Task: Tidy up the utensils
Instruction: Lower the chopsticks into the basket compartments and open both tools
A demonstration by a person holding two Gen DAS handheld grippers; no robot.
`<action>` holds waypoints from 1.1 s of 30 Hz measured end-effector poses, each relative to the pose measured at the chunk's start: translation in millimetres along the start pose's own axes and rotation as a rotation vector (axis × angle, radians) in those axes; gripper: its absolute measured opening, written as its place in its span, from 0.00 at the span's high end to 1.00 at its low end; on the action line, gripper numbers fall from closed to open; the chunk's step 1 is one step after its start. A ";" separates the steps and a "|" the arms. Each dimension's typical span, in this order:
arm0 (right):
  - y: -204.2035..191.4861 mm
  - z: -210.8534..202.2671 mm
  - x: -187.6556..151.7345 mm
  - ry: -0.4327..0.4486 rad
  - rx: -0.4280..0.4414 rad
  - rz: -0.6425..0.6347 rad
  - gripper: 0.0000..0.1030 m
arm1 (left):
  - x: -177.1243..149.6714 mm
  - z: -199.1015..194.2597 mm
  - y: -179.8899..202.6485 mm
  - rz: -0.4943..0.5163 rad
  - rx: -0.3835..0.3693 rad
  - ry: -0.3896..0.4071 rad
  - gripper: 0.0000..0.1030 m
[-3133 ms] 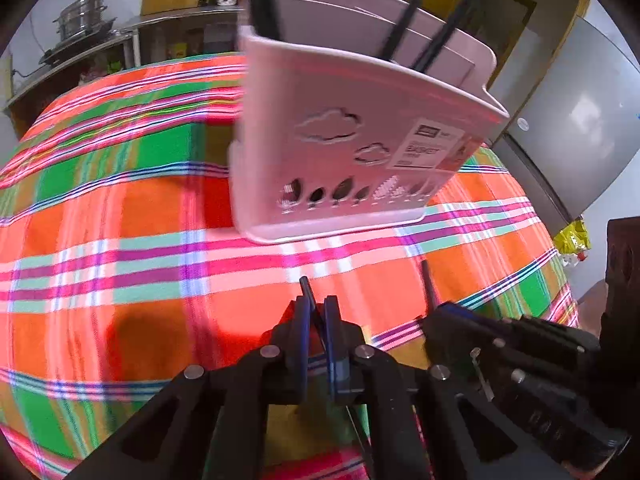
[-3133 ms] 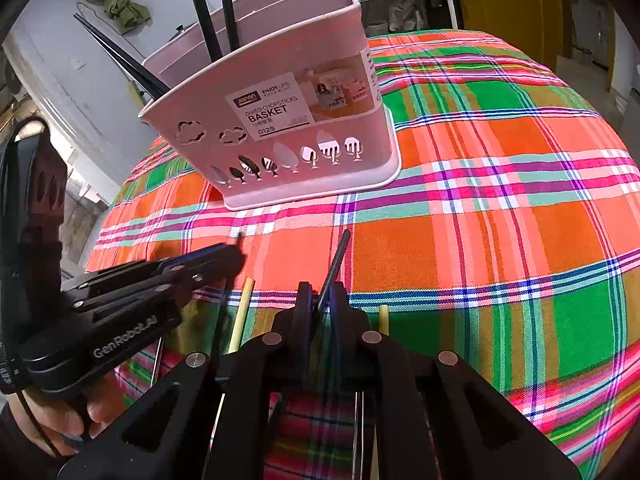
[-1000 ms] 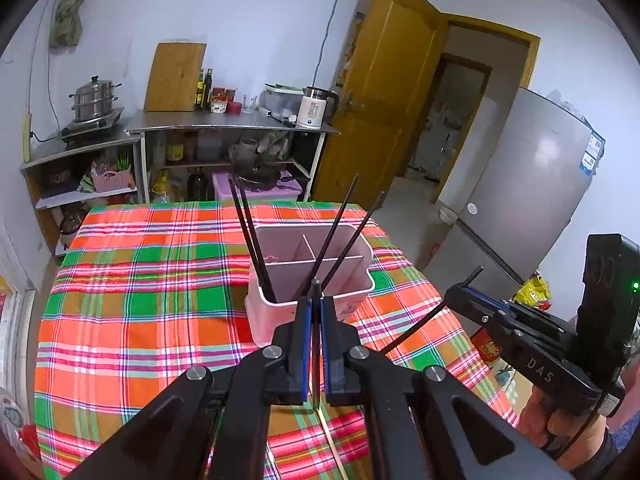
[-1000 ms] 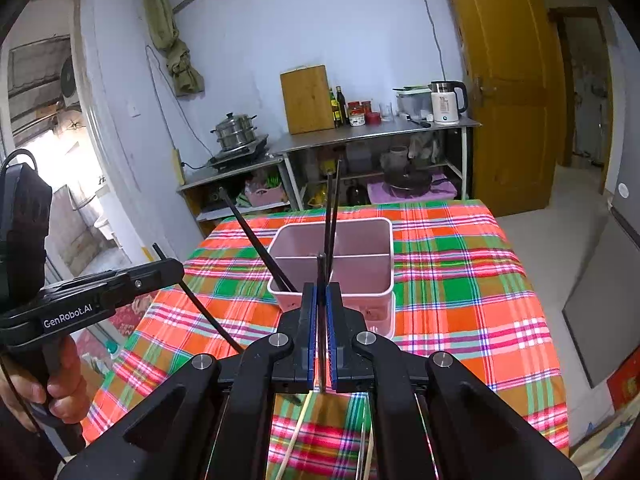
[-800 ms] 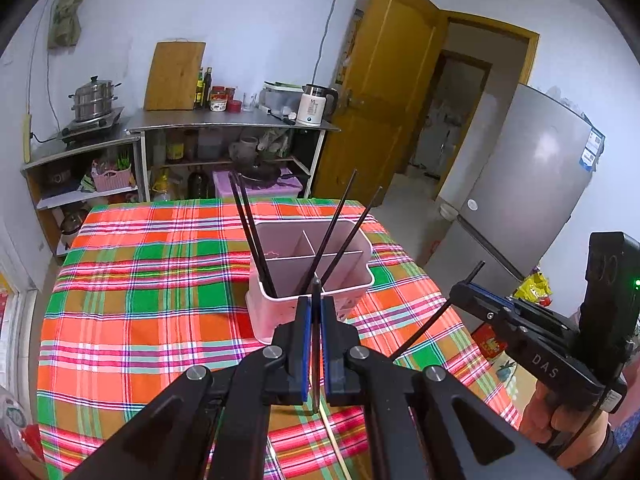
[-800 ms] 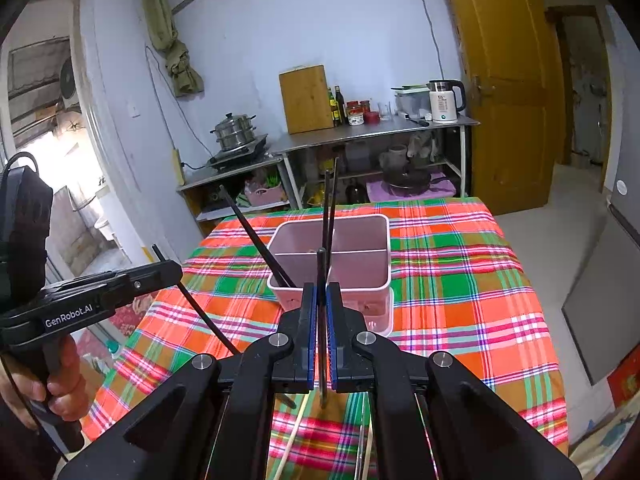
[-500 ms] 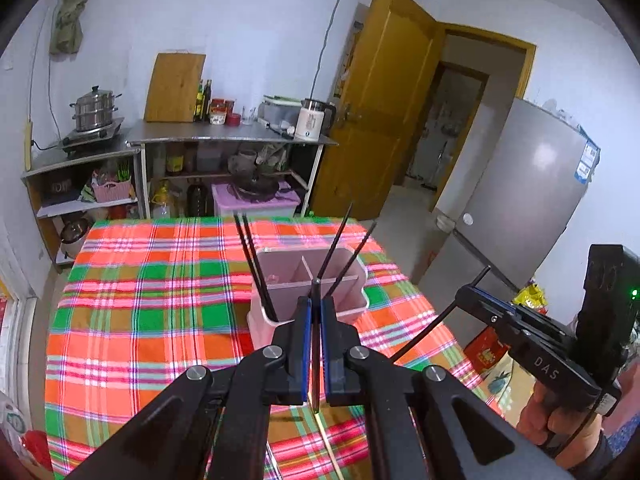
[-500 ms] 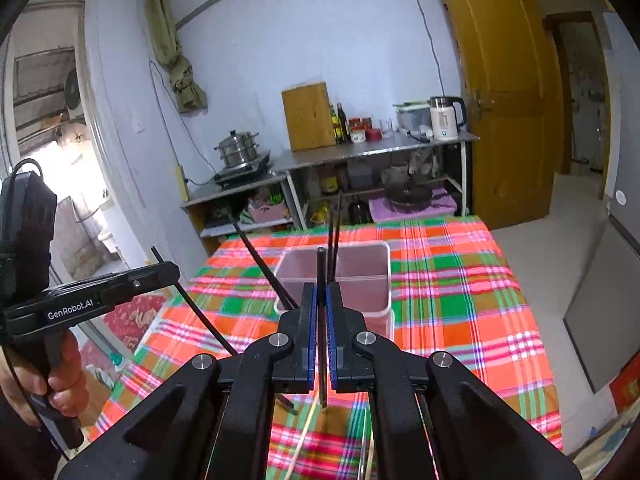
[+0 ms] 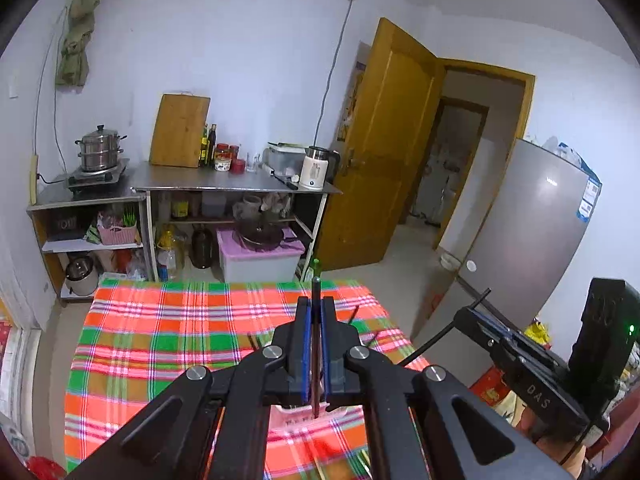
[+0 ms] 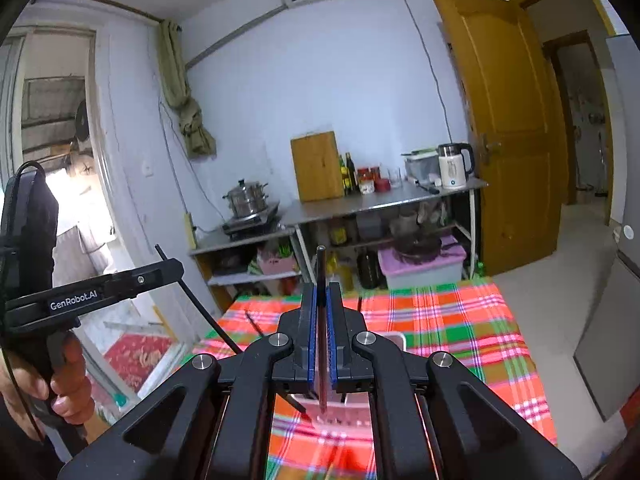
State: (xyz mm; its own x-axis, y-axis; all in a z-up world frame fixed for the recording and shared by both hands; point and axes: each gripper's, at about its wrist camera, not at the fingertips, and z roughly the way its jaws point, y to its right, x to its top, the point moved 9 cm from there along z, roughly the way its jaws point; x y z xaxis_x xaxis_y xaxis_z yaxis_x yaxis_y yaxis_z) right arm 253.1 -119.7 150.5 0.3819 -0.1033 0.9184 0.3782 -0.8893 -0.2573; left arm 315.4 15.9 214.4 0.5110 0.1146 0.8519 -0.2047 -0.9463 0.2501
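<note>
My left gripper is shut on a black chopstick that stands upright between its blue pads. It also shows in the right wrist view, gripping its chopstick at an angle. My right gripper is shut on another black chopstick; it shows in the left wrist view at the right. The pink utensil basket sits low on the plaid tablecloth, mostly hidden behind both grippers, with black chopstick tips sticking out.
Both grippers are raised high above the table. Behind it stand a metal kitchen shelf with a kettle, bottles and a steamer pot. A yellow door and a grey fridge are on the right.
Both grippers have risen and tilted up with their chopsticks. The basket has dropped lower in both views and is now mostly hidden behind the fingers.
</note>
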 end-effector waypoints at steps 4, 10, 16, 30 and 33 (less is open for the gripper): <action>2.3 10.6 5.0 0.012 -0.005 0.002 0.96 | 11.2 11.8 -4.3 0.009 0.005 0.019 0.96; 7.6 28.2 -7.9 -0.009 -0.020 -0.003 0.96 | -4.4 44.5 -15.3 -0.012 -0.002 -0.009 0.96; 20.6 50.2 -29.8 -0.045 -0.027 0.015 0.96 | -29.1 75.8 -29.7 -0.030 -0.003 -0.046 0.96; 32.1 81.9 -78.1 -0.161 -0.027 0.029 0.96 | -77.5 113.5 -46.2 -0.035 0.023 -0.152 0.96; 33.7 85.4 -81.7 -0.177 -0.028 0.031 0.96 | -79.4 114.9 -46.2 -0.037 0.023 -0.158 0.96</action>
State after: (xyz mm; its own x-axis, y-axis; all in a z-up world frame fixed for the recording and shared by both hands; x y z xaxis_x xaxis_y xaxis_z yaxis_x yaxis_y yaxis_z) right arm 306.7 -103.2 41.2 0.5361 -0.0533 0.8425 0.3410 -0.8993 -0.2739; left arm 380.2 15.9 82.4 0.6430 0.1019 0.7591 -0.1656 -0.9492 0.2677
